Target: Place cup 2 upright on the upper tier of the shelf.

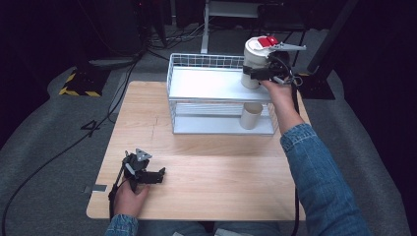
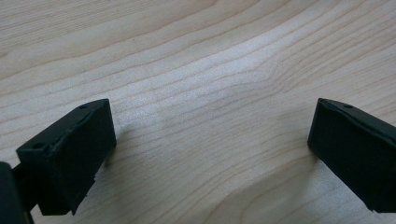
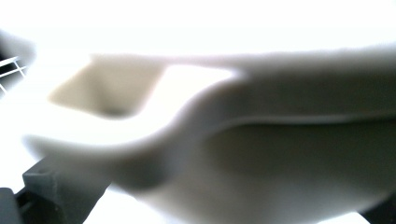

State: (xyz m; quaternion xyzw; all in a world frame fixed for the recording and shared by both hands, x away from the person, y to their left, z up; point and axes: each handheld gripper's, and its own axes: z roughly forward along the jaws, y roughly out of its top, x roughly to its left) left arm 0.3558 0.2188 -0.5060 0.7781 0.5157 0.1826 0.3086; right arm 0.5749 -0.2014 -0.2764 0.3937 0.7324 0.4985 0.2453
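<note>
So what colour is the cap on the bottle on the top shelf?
Red, on the white bottle; clearest in the high view.

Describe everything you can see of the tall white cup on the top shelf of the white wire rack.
The tall white cup is a plain, matte cylinder, plastic by the look of it, standing upright at the right end of the rack's upper shelf. Its round top faces the camera. The right gripper has it between its jaws at mid-height; whether the pads press cannot be told. In the right gripper view it is a blurred pale mass very close to the lens.
</note>
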